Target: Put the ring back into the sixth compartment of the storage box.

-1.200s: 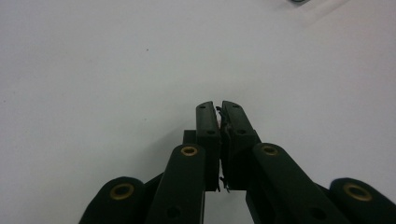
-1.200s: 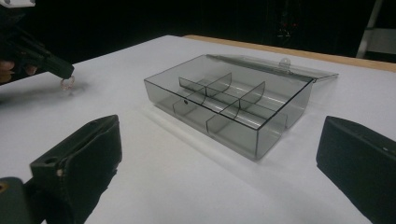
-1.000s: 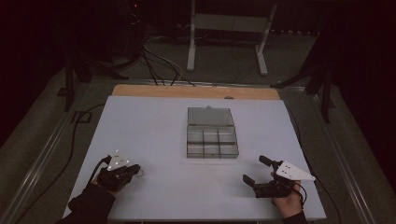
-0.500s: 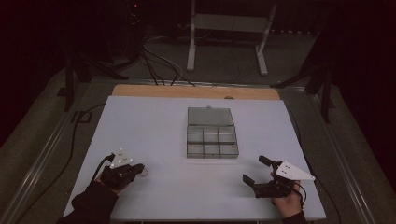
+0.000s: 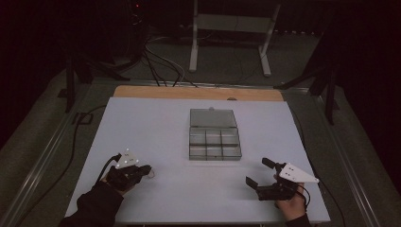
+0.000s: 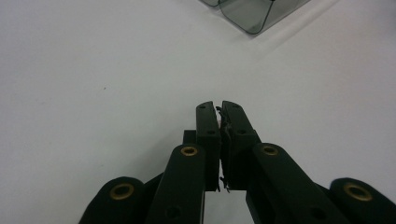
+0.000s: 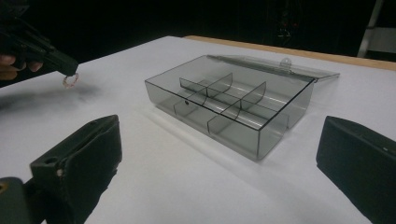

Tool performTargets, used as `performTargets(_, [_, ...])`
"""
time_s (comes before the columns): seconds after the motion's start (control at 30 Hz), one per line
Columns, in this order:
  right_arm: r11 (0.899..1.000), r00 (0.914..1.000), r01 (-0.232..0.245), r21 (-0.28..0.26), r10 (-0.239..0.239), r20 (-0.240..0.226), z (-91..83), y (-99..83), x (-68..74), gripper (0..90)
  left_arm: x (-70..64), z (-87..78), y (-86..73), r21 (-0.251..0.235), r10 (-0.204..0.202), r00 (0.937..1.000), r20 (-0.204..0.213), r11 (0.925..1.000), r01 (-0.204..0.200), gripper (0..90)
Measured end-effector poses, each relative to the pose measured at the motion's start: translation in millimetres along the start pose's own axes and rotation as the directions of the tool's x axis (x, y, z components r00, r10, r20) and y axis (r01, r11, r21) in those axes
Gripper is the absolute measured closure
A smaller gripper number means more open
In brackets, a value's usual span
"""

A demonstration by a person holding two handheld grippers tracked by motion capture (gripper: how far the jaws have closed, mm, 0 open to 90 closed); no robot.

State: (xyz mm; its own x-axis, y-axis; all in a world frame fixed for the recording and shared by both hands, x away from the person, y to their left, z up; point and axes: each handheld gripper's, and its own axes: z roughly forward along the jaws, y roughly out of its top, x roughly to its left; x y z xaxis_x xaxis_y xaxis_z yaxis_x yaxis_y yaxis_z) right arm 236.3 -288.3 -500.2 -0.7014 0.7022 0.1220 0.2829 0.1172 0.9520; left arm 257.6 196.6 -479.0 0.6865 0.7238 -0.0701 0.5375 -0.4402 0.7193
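L gripper [image 5: 147, 170] is pressed together on a small ring [image 7: 70, 80], held just above the table [image 5: 156, 123], near-left of the box [image 5: 213, 134]. In the right gripper view the ring hangs from the jaw tips as a thin, pale loop; the left gripper view shows only a sliver of something thin in the seam betw. the jaws. R gripper [image 5: 259, 174] is spread wide, holding nothing, near-right of the box, apart from it.

Risks, as I judge them:
- Ring is tiny & thin, and the grip looks to be on its edge only. A jolt or slight loosening could drop it; it'd roll on the smooth table.
- Box compartments are small w/ thin dividers. Release off-centre → ring lands on a divider or in the wrong cell, or bounces out.
- Box looks light; a jaw knock on its wall could slide it. R gripper isn't bracing it.

Materials: box is clear smoky plastic, rectangular, six cells, hinged lid open flat on the far side. Table is matte white, wood strip at far edge. Jaws black, hard.
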Motion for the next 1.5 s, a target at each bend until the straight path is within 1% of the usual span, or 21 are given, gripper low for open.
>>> performTargets(0.1, [1.0,1.0,0.0,0.001,0.0,0.0,0.0,0.1,0.2,0.0,-1.6,2.2,2.6,0.005,0.013,0.9998,0.011,0.9999,-0.014,88.4])
performTargets(0.73, [1.0,1.0,-0.001,-0.002,0.001,0.0,-0.4,0.0,0.0,0.0,-9.7,14.9,20.9,0.001,0.055,0.9967,0.06,0.9985,-0.055,88.4])
performTargets(0.93, [1.0,1.0,-0.005,-0.001,0.005,-0.004,-0.1,0.0,0.3,0.0,-12.3,20.7,27.4,-0.002,0.064,0.9944,0.084,0.9979,-0.064,88.4])
performTargets(1.17, [1.0,1.0,-0.003,-0.003,0.003,-0.002,-0.8,-0.1,0.3,0.0,-16.6,26.6,34.9,-0.004,0.085,0.991,0.103,0.9963,-0.085,88.4])
performTargets(1.23, [1.0,1.0,-0.001,-0.002,0.001,-0.003,-0.9,-0.1,0.5,0.0,-17.4,29.0,37.3,-0.007,0.087,0.9894,0.117,0.9962,-0.087,88.4])
performTargets(1.3, [1.0,1.0,-0.001,-0.001,0.001,-0.004,-0.9,-0.1,0.7,0.0,-18.3,31.9,39.3,-0.005,0.089,0.9886,0.121,0.9961,-0.089,88.3])
performTargets(1.5, [1.0,1.0,-0.003,-0.003,0.003,-0.005,-1.3,-0.1,0.5,0.0,-23.4,37.8,46.3,-0.006,0.113,0.9838,0.14,0.9936,-0.113,88.4])
